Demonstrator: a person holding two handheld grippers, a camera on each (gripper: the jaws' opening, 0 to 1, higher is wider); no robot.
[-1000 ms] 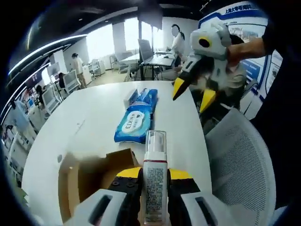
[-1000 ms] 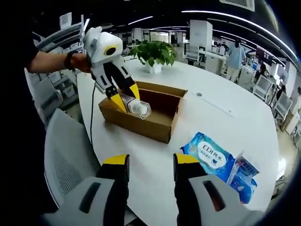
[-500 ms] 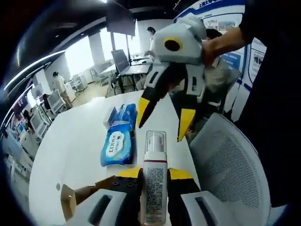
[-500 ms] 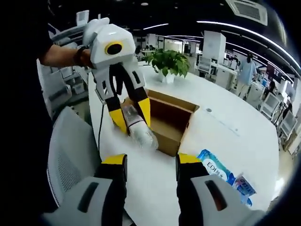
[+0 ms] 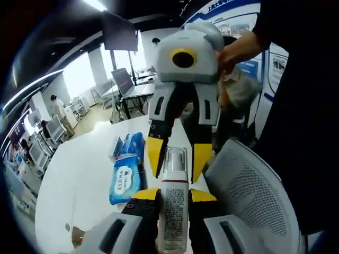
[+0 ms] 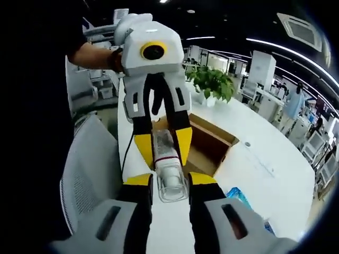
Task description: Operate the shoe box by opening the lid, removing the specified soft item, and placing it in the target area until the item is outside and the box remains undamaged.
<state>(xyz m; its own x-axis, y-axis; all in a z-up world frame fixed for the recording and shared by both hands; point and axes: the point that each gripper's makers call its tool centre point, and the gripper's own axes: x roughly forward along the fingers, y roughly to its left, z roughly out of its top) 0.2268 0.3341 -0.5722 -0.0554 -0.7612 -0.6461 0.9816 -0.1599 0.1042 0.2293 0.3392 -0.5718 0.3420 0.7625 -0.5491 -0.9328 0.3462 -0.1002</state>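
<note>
Round white table [image 5: 79, 180]: bears a blue wet-wipe packet with white label [image 5: 123, 184], a second blue packet [image 5: 133, 145] just beyond it, an open brown cardboard box [image 6: 209, 145] and a potted green plant [image 6: 211, 83].

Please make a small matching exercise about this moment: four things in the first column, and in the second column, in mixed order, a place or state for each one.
Things:
1. bottle
2. cardboard box
3. wipes pack
4. potted plant

Places or states:
A. open on top
B. lying flat on the white table, blue
C. standing on the table behind the box
D. held in the left claw, its cap between the right claw tips

Pairs: 1-D, 2-A, 3-B, 4-C
</note>
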